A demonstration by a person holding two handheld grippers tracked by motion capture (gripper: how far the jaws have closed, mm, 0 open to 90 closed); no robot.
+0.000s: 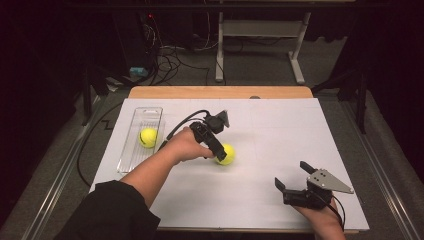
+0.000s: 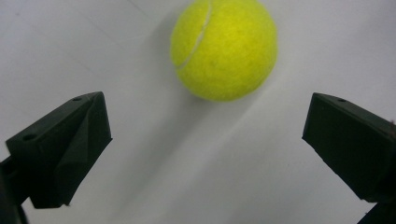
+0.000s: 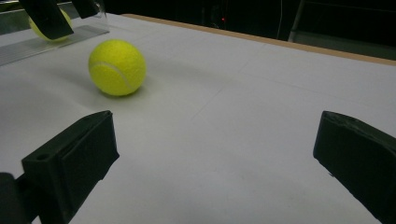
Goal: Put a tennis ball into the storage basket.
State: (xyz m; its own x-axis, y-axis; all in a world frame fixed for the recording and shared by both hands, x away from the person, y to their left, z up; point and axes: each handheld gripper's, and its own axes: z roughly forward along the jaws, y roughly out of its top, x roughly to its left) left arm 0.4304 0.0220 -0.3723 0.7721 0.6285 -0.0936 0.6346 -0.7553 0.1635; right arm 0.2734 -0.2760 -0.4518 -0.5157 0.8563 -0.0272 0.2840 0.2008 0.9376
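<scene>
Loose tennis ball [image 2: 224, 49] mid-worktop [image 1: 280, 125], just ahead of left gripper [image 2: 205, 140], jaws wide, ball not yet between. Right gripper [image 1: 295, 177] wide, empty, near front right corner, farther off.

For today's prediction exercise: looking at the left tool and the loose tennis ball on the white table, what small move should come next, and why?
Probably ease the left tool forward and down so its open jaws straddle the loose tennis ball. The ball lies just beyond the jaw tips, ungripped, on the table; another ball already sits in the clear tray.
</scene>
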